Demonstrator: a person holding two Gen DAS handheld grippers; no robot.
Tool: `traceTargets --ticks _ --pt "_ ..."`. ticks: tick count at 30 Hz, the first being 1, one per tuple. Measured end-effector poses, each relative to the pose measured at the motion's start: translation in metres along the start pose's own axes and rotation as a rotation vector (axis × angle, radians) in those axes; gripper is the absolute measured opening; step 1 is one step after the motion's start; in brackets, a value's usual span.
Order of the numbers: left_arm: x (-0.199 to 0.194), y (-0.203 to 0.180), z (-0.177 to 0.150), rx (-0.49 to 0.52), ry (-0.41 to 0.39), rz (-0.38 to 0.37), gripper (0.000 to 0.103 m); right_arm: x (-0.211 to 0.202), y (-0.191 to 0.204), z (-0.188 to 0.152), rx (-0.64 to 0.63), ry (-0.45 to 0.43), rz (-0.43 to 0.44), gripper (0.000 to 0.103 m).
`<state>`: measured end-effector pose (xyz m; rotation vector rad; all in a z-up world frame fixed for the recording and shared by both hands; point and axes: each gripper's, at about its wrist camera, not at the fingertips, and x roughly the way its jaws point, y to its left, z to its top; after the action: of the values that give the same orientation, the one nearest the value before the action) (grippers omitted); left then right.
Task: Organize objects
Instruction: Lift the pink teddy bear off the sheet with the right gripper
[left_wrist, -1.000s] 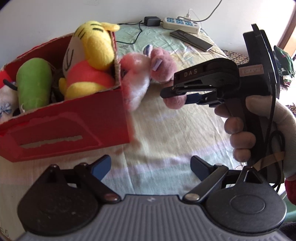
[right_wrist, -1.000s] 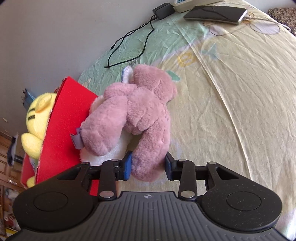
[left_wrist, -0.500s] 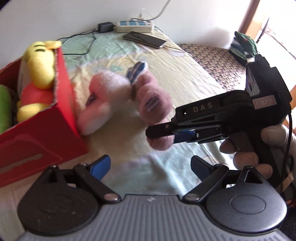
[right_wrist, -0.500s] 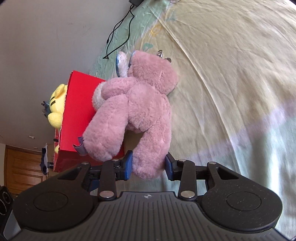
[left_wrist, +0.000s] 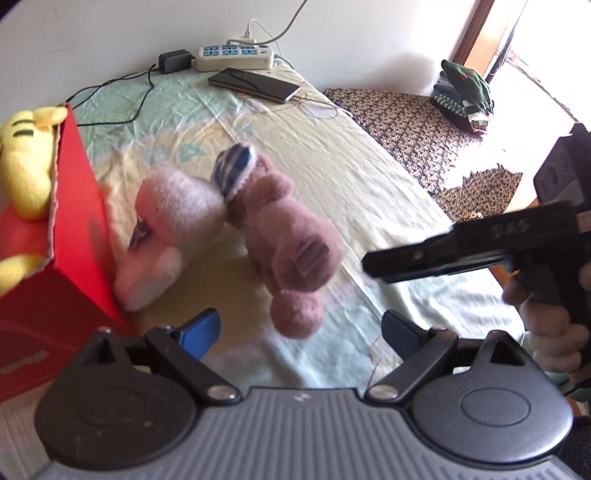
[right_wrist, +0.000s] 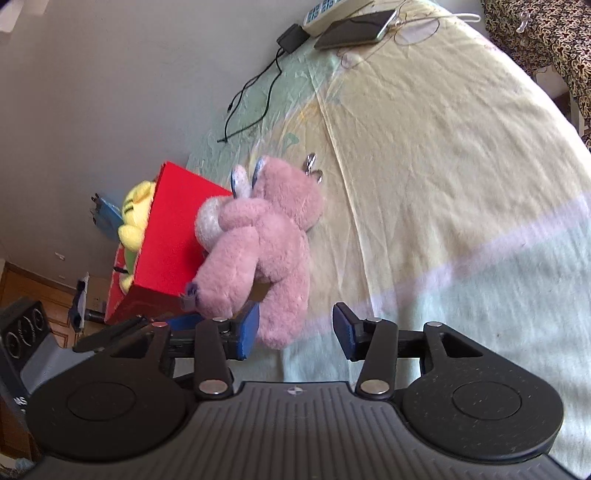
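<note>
A pink plush bear (left_wrist: 288, 236) lies on the pale bed sheet, its head against the side of the red cardboard box (left_wrist: 74, 258). A yellow plush (left_wrist: 26, 166) sticks out of that box. My right gripper (right_wrist: 295, 328) has its jaws opening. The bear's leg (right_wrist: 284, 321) hangs between them, near the left pad, and the right pad stands clear of it. In the left wrist view the right gripper (left_wrist: 373, 264) sits to the right of the bear, apart from it. My left gripper (left_wrist: 299, 328) is open, low over the sheet just short of the bear's foot.
At the bed's far end lie a power strip (left_wrist: 234, 57), a black charger (left_wrist: 173, 61) with its cable, and a phone (left_wrist: 255, 85). A patterned cover (left_wrist: 406, 122) with folded clothes (left_wrist: 465, 96) is at the right. A hand (left_wrist: 554, 332) holds the right gripper.
The right gripper's pads came off the bear's leg and it drew back to the right. The bear now rests beside the box. The left view swung right, away from the box.
</note>
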<state>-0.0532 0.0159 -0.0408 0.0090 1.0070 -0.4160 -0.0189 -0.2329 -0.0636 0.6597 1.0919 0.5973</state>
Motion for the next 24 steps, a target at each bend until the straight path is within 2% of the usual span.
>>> traceTargets --ticks 4,8,14,17,19,24 --pt "0.010 0.001 0.012 -0.018 -0.005 -0.006 0.094 0.002 0.008 0.023 0.005 -0.074 0.025 0.050" --pt "0.015 -0.008 0.016 0.003 -0.006 -0.018 0.094 0.022 0.024 0.045 -0.009 -0.082 0.059 0.052" --pt "0.021 -0.007 0.014 0.000 0.021 -0.025 0.094 0.055 0.043 0.058 -0.131 -0.011 -0.039 0.053" --pt "0.023 0.001 0.014 -0.033 0.032 -0.053 0.094 0.060 0.036 0.057 -0.111 0.015 -0.032 0.055" --pt "0.025 0.010 0.015 -0.076 0.039 -0.089 0.094 0.059 0.031 0.057 -0.097 0.024 -0.028 0.060" --pt "0.024 0.029 0.023 -0.176 0.026 -0.186 0.094 0.044 0.014 0.057 -0.066 0.024 -0.023 0.060"
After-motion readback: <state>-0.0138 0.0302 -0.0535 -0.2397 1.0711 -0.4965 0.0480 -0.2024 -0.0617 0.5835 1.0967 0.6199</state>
